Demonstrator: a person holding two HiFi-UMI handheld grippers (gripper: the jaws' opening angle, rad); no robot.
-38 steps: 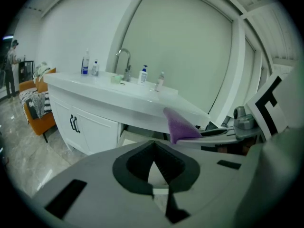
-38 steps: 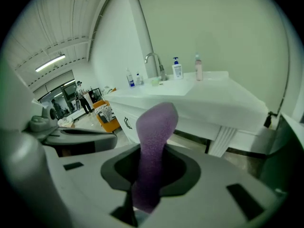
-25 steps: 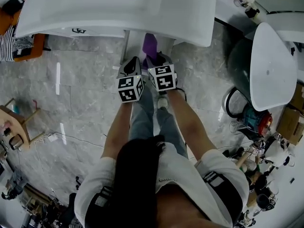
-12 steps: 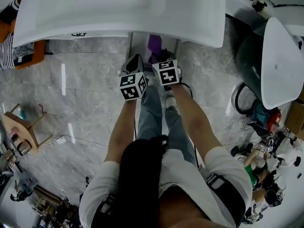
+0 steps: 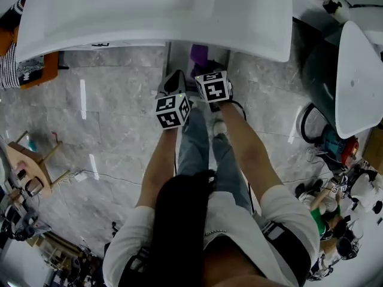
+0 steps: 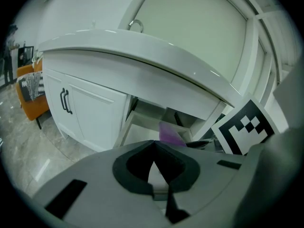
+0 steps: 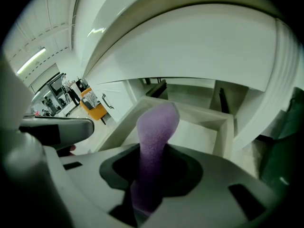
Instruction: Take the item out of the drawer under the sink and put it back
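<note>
grey marble floor (image 5: 108,130); white sink counter (image 5: 149,11) hides most of open white drawer (image 7: 209,127) from head view. right gripper (image 7: 151,161) jaws, just opening slightly, pinch purple foam piece (image 7: 154,137) over drawer, lower end hidden. left gripper (image 6: 153,144) jaws together, empty.

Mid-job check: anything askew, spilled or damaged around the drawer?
Nothing stands out. The drawer is open under the sink; the purple item stands between the jaws of the right hand-held gripper, which have just been opening. No spill or damage shows.
</note>
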